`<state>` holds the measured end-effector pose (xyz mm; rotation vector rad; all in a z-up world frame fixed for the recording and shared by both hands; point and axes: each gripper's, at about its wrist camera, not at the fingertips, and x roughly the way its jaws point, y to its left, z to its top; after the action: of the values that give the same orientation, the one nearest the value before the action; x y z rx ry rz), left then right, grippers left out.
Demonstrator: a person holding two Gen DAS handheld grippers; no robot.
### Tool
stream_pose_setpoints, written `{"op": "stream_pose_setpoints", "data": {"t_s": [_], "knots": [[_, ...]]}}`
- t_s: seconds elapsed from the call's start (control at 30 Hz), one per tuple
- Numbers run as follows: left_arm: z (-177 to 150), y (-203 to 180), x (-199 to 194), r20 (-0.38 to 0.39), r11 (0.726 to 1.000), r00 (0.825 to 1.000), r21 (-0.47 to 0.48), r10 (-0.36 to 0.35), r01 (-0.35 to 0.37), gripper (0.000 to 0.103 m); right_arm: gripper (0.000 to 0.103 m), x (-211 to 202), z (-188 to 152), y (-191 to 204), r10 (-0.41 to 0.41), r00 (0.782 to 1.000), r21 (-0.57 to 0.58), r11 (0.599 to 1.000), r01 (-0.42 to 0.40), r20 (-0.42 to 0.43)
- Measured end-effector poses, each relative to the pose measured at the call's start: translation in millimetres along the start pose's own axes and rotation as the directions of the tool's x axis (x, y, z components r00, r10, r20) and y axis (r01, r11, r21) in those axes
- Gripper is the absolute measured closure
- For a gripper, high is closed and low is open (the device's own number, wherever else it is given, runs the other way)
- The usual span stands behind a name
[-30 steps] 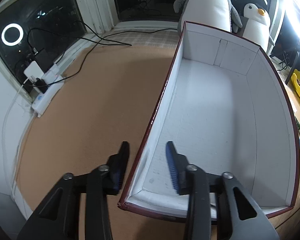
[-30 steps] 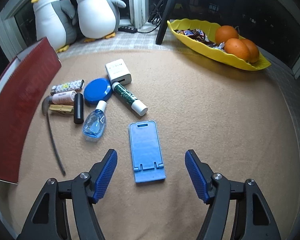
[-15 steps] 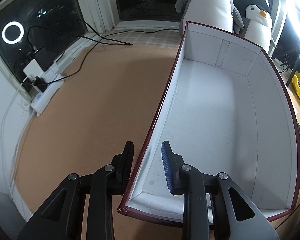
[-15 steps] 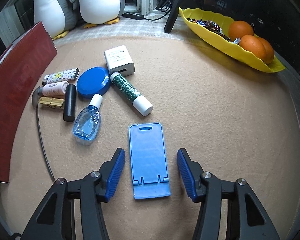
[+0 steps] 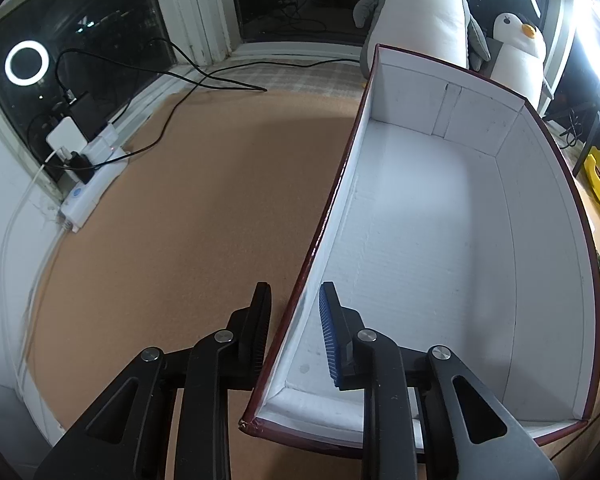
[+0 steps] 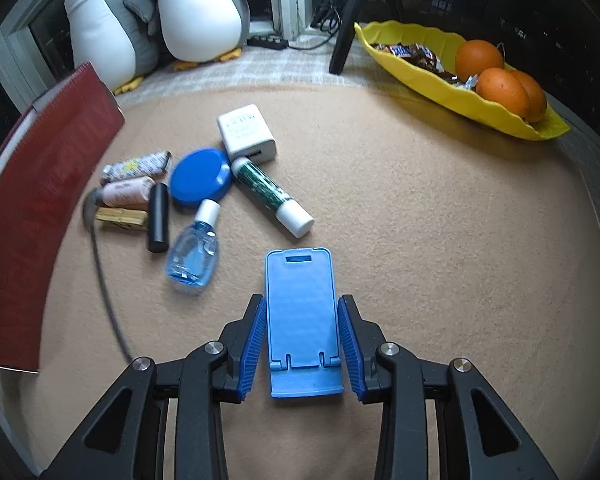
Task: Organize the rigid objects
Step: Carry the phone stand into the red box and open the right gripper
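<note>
A blue phone stand [image 6: 300,312] lies flat on the tan mat. My right gripper [image 6: 302,300] is closing on it, and its blue pads touch the stand's two long edges. Left of it lie a clear blue dropper bottle [image 6: 192,256], a green glue stick [image 6: 272,196], a white charger [image 6: 246,132], a blue round lid [image 6: 200,178], a black tube [image 6: 158,216] and other small items. The red box [image 5: 540,240] with its white inside stands empty. My left gripper [image 5: 294,292] straddles its near left wall, jaws closing, with small gaps on both sides.
The box's red outer wall [image 6: 40,200] stands at the left of the right wrist view. A yellow tray [image 6: 440,80] with oranges and sweets sits at the back right. Plush penguins [image 6: 196,12] stand by the window. A power strip [image 5: 92,184] and cables lie at the left edge.
My right gripper's jaws have closed from wide apart onto the phone stand's edges, and the camera has come nearer to it. The left jaws have narrowed around the box wall.
</note>
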<state>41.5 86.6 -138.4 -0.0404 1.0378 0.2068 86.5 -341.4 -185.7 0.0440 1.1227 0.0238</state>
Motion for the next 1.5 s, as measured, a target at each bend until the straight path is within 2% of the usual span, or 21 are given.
{"op": "stream_pose_setpoints", "data": {"t_s": [0.13,0.27,0.4,0.57,0.73,1.07,1.3,1.5], "knots": [[0,1,0,0.001,1.000,1.000,-0.003,-0.002,0.002,0.082,0.070,-31,14,25,0.049,0.997,-0.037,0.998,-0.047,0.061],[0,0,0,0.002,1.000,1.000,-0.005,-0.006,0.006,0.083,0.070,-61,29,64,0.128,0.984,-0.108,0.988,-0.115,0.122],[0,1,0,0.004,1.000,1.000,-0.011,-0.012,0.013,0.083,0.070,-80,38,110,0.208,0.967,-0.206,0.963,-0.176,0.149],[-1,3,0,0.008,1.000,1.000,-0.013,-0.017,0.017,0.083,0.070,-90,42,171,0.297,0.944,-0.321,0.916,-0.239,0.144],[-1,3,1,0.010,1.000,1.000,-0.014,-0.020,0.020,0.083,0.070,-84,40,218,0.331,0.936,-0.408,0.876,-0.259,0.117],[-1,3,1,0.013,1.000,1.000,-0.018,-0.025,0.025,0.083,0.070,-59,27,275,0.349,0.936,-0.493,0.821,-0.288,0.035],[-1,3,1,0.013,1.000,1.000,-0.017,-0.024,0.024,0.083,0.070,-47,19,296,0.345,0.939,-0.522,0.802,-0.290,0.008],[-1,3,1,0.011,1.000,1.000,-0.017,-0.025,0.025,0.083,0.067,-50,16,303,0.341,0.940,-0.548,0.791,-0.274,0.023]]}}
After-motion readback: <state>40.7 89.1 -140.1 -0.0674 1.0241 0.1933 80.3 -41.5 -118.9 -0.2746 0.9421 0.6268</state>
